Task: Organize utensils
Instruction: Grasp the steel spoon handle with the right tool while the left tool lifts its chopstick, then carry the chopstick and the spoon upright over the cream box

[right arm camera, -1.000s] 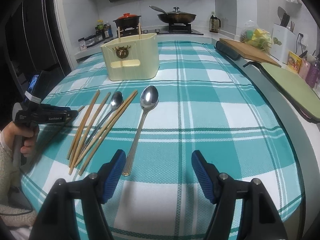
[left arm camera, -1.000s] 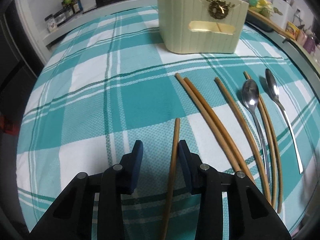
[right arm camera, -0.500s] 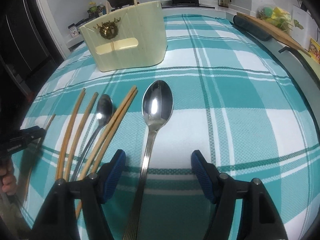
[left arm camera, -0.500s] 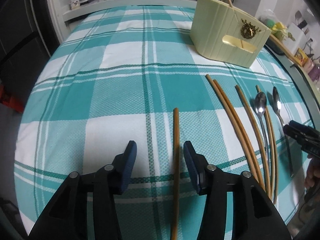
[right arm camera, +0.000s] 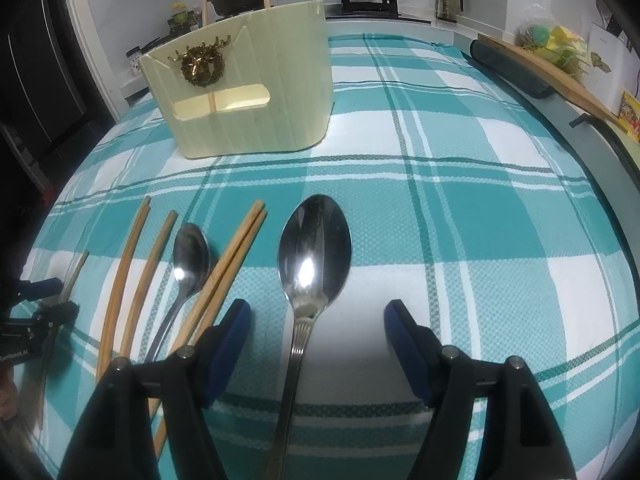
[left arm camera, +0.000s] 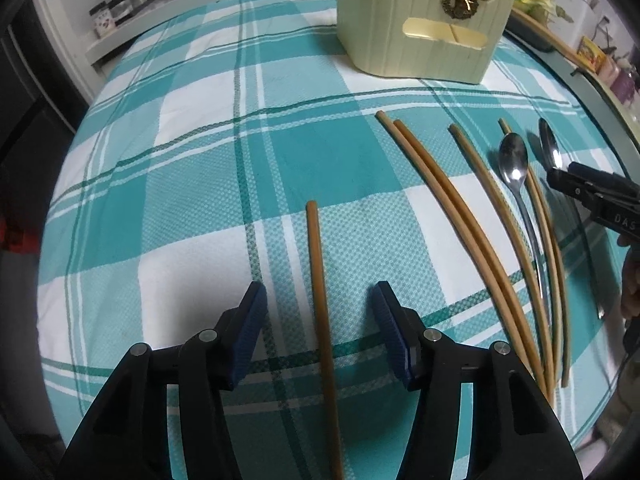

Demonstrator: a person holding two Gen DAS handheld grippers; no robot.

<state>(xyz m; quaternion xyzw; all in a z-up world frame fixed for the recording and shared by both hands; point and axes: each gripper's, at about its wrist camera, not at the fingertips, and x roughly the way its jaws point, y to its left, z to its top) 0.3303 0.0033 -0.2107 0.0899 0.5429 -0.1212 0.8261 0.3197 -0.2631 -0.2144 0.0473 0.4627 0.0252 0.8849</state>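
You hold both grippers low over the plaid cloth [left arm camera: 192, 208], each straddling one utensil on a kitchen table. Your left gripper [left arm camera: 320, 330] brackets a lone chopstick [left arm camera: 320, 296] that lies apart from the rest; its jaws have just been opening and now stand released, neither pad touching the stick. Your right gripper [right arm camera: 318, 340] frames the big spoon [right arm camera: 314, 248], its fingers spread wide and clear of the handle running between them. Both point steeply down, which looks like a lineup for pinching each piece across its narrow width. Between the two lie the other chopsticks [right arm camera: 230, 268] and a small spoon [right arm camera: 190, 256], side by side and unsorted. The cream holder [right arm camera: 248, 92], with a chopstick or two apparently already standing in it, waits beyond, likely where everything belongs.
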